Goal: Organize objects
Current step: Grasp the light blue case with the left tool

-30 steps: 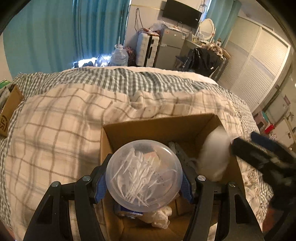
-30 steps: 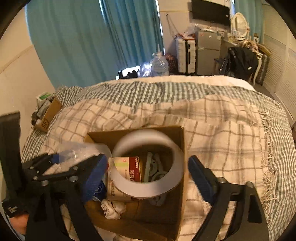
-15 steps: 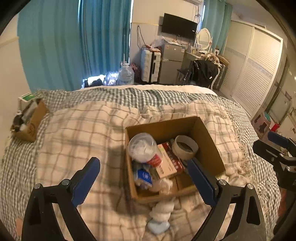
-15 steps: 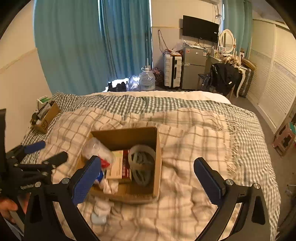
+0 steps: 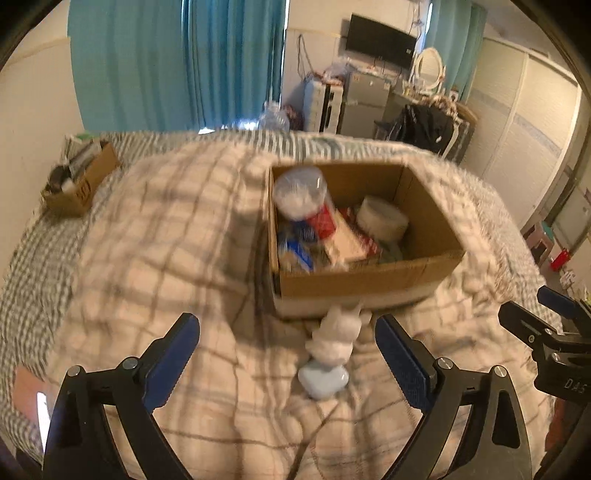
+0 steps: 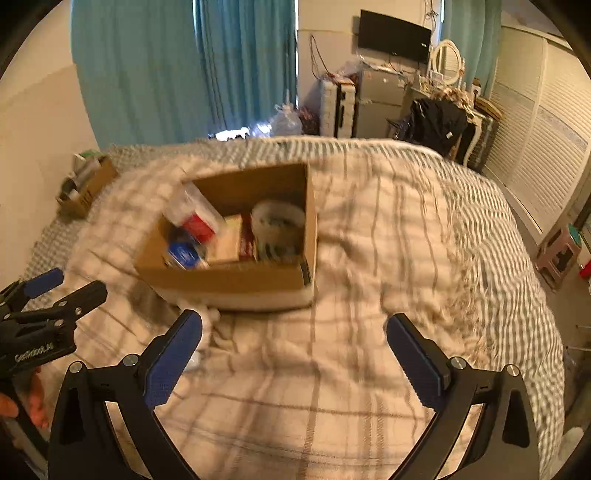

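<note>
This is a bedroom in a home. A bed (image 6: 369, 258) with a checked blanket (image 5: 166, 240) fills the middle, teal curtains (image 6: 184, 66) hang at the window, a television (image 6: 395, 29) is on the wall, suitcases (image 6: 338, 107) stand below, and a louvered wardrobe (image 6: 543, 122) is at the right.

Your left gripper (image 5: 288, 349) hangs with its blue-padded fingers spread wide and nothing between them. Your right gripper (image 6: 293, 347) is likewise spread and empty, level beside it.

Cardboard box (image 5: 364, 284) on plaid-blanketed bed (image 5: 155, 236)
</note>
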`<state>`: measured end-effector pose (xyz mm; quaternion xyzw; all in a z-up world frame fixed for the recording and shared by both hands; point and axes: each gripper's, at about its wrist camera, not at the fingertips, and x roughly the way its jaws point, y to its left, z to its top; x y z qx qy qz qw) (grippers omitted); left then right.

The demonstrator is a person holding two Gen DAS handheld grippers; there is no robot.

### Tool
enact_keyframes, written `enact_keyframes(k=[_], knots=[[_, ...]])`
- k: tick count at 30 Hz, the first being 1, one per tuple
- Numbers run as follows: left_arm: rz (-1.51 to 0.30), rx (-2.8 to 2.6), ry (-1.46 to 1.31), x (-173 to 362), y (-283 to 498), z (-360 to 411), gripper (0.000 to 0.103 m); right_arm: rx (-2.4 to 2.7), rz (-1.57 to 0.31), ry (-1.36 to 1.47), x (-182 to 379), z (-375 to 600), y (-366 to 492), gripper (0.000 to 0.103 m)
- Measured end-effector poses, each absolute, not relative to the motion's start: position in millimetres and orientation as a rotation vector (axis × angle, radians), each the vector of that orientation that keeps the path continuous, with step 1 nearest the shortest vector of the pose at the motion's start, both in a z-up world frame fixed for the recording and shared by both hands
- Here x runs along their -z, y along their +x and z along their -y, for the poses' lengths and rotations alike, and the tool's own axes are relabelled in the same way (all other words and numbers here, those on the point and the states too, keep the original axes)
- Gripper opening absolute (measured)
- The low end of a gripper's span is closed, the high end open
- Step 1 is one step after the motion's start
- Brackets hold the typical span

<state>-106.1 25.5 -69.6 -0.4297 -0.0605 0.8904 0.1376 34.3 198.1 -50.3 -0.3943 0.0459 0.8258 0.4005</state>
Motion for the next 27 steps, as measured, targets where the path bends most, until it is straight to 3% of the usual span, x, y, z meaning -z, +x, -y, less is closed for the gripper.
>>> enact_keyframes(k=[6, 8, 11, 17, 20, 27], knots=[[0.147, -2.530, -1.367, 128.6, -110.0, -48.9, 0.097, -2.024, -0.163, -1.086, 100.3, -217.7, 30.8, 0.100], [0.135, -2.486, -1.427, 148.5, -108.5, -56.2, 0.087, -2.015, -0.187, -1.124, 113.0, -222.3, 28.6, 0.100], [0.121, -2.400, -1.508, 172.7, -107.3, -67.7, 0.081, -2.009, -0.204, -1.164, 125.9, -226.1, 25.4, 0.100], [0.140, -2.301, -1.509, 182.8, -110.0, -83.7, 0.076, -1.995, -0.216, -1.203, 136.3, -228.2, 20.7, 0.100], [0.149, -2.230, -1.562, 195.6, -115.3, -90.9, 0.056, -1.985, -0.233, -1.209, 138.2, -230.2, 20.2, 0.100], [0.275, -2.215, -1.545, 183.4, -103.1, -69.5, 0.055, -1.972, -0.220, -1.201, 133.7, -226.3, 19.1, 0.100]])
